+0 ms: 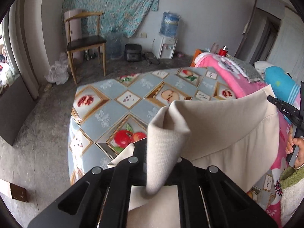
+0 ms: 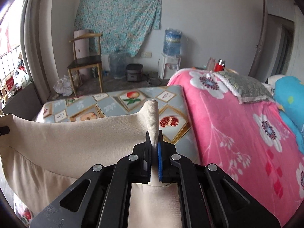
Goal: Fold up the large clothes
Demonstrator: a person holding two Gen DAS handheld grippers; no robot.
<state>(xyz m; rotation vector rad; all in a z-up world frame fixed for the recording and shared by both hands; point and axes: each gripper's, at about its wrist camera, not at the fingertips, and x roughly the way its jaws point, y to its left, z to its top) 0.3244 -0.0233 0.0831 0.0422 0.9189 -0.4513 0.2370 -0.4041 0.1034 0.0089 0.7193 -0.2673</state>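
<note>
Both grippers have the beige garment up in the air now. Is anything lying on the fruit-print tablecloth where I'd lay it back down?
Nothing visible does. The beige garment hangs stretched between the left gripper and right gripper, and the fruit-print tablecloth beyond it looks bare. The pink floral blanket covers the right side, beside the landing area; the near edge is hidden by fabric.

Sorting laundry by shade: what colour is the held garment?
Plain beige knit garment, clearest in the right wrist view.

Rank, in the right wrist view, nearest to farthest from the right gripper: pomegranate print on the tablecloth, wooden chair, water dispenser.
From the right gripper, shut on the beige garment:
1. pomegranate print, just ahead, slightly right.
2. wooden chair, far left.
3. water dispenser, against the back wall; chair and dispenser are close to call.
</note>
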